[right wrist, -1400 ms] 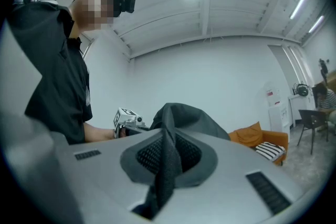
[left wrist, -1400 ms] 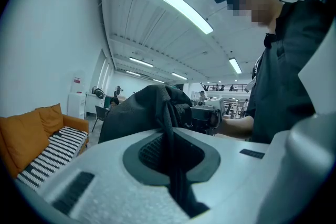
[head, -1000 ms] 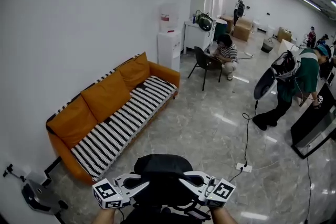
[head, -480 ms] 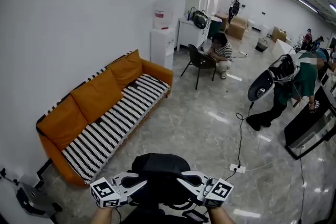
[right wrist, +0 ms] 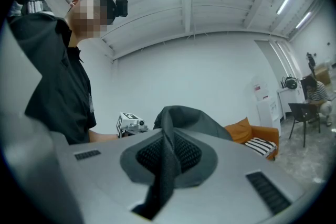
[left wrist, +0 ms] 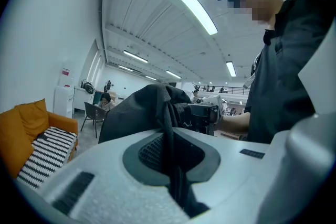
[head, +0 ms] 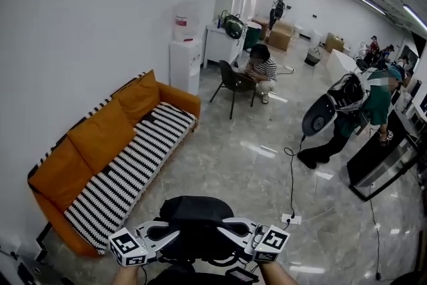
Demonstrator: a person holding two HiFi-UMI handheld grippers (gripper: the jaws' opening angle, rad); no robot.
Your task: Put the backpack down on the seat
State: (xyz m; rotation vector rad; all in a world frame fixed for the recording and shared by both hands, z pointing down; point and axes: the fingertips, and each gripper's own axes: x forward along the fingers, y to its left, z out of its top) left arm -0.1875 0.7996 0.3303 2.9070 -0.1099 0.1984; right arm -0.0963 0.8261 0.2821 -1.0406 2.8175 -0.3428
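Between our two grippers, above the marble floor (head: 247, 163), hangs the black backpack (head: 195, 212); we hold it up from both sides, off the near end of the sofa (head: 63, 173) and apart from it; the left gripper (head: 175, 233) has its jaws pressed together on a black fold (left wrist: 169, 139) of the backpack that runs up between them; the right gripper (head: 223, 229) pinches a black strap (right wrist: 167, 165) of it the same way, jaws tight on the cloth; each gripper is turned inwards towards the other. Along the floor's left edge, against the white wall (head: 80, 23), stands the orange sofa; its seat (head: 130, 170) carries a black-and-white striped cover (head: 107, 193), and orange cushions (head: 100, 133) lean along its back; the backpack touches neither seat nor cushions.
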